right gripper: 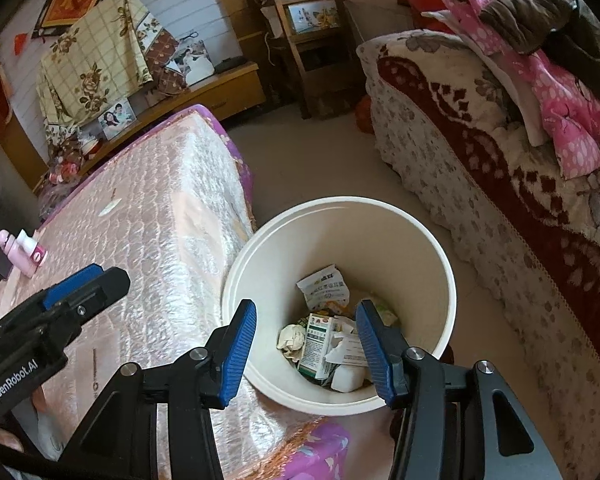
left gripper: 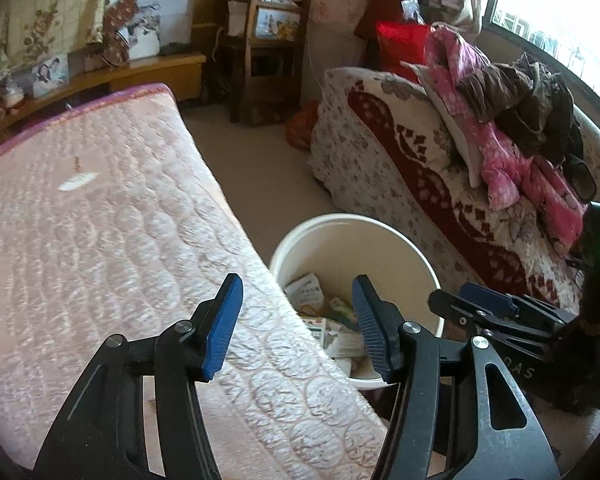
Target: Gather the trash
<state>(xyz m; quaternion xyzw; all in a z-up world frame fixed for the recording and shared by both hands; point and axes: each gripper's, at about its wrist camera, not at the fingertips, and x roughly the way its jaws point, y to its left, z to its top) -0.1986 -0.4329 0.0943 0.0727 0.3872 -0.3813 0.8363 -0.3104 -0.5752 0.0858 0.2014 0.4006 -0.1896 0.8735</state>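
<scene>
A cream plastic bucket (right gripper: 340, 206) stands on the floor between the mattress and the sofa. Inside lie a white snack packet (right gripper: 326, 286), a green-and-white box (right gripper: 316, 346), a crumpled paper ball (right gripper: 292, 340) and other scraps. My right gripper (right gripper: 306, 312) hangs open over the bucket's near side, nothing between its blue pads. My left gripper (left gripper: 296, 290) is open and empty above the mattress edge, the bucket (left gripper: 352, 236) just beyond it. Each gripper shows in the other's view: the right gripper (left gripper: 468, 304) and the left gripper (right gripper: 86, 286).
A pink quilted mattress (left gripper: 100, 240) fills the left; a pink bottle (right gripper: 22, 252) and a small white scrap (left gripper: 76, 182) lie on it. A floral sofa (left gripper: 380, 168) piled with clothes (left gripper: 512, 120) bounds the right. A wooden chair (left gripper: 268, 40) stands at the back.
</scene>
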